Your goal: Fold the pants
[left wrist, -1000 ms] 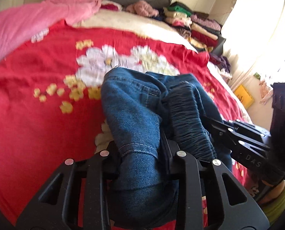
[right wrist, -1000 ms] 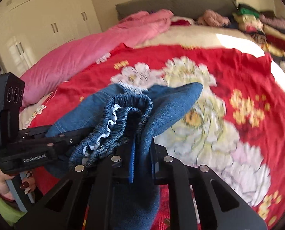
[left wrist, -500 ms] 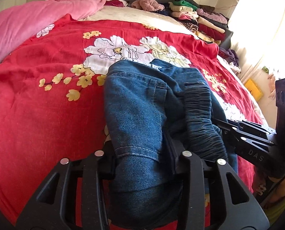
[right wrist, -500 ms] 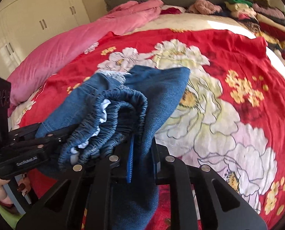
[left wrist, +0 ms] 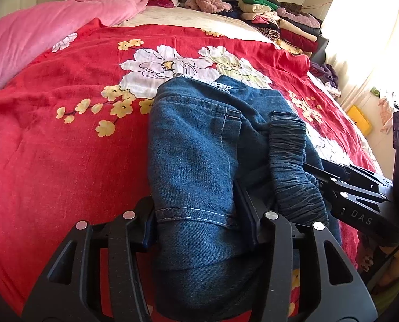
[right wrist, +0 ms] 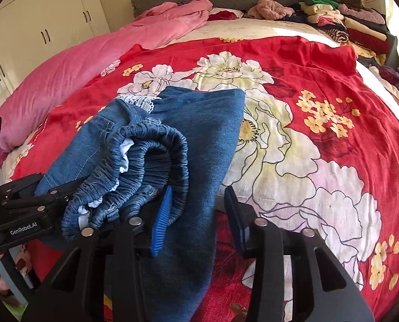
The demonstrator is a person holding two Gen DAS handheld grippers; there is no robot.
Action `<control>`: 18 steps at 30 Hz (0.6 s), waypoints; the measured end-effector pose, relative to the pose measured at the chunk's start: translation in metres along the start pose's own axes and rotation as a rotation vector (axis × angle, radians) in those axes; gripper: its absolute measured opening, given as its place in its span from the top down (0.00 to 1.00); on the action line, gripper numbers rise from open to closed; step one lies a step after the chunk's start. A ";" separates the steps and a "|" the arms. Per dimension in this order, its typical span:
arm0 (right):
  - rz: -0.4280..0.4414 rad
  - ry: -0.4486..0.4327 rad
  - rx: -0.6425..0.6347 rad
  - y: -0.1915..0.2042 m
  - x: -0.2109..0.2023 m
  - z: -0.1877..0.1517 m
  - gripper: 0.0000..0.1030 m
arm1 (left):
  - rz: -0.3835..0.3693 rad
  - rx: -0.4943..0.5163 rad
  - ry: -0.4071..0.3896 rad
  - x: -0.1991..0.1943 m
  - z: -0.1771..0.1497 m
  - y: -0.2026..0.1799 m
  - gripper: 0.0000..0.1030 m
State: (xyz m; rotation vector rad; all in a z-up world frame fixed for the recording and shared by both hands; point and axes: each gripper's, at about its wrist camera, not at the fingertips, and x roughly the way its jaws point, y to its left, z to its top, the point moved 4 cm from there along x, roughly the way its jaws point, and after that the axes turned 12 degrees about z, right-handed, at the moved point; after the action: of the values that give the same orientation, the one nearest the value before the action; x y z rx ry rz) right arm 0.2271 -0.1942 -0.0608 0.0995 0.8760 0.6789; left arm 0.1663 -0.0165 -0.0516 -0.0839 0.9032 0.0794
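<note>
Red floral bedspread (left wrist: 65, 166); pink quilt (right wrist: 73, 64); stacked clothes (right wrist: 341, 24); white wardrobe (right wrist: 38, 26).

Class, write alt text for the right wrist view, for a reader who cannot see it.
Folded blue denim pants lie on a red floral bedspread, their elastic waistband bunched at the left, between the opening fingers of the right gripper; the right pad stands clear of the cloth. The left gripper reaches in from the left. A pink quilt and stacked clothes lie behind.

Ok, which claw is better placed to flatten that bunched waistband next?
Probably right. The right claw, jaws opening, has the waistband heaped against its blue-padded finger; the left claw, also opening, straddles the jeans leg with the waistband outside it.
</note>
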 end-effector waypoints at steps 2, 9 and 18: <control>-0.004 -0.001 0.003 -0.001 -0.001 0.000 0.54 | 0.001 0.001 0.000 0.000 0.000 0.000 0.60; -0.047 -0.011 0.003 -0.005 -0.006 0.000 0.35 | 0.003 -0.001 0.000 -0.001 0.000 0.001 0.57; -0.084 -0.018 0.017 -0.010 -0.014 0.000 0.20 | 0.023 -0.001 -0.015 -0.009 0.001 0.007 0.40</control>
State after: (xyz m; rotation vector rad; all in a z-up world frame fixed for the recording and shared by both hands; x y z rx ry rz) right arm 0.2258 -0.2105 -0.0547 0.0836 0.8642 0.5918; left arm 0.1605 -0.0098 -0.0443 -0.0734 0.8891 0.1013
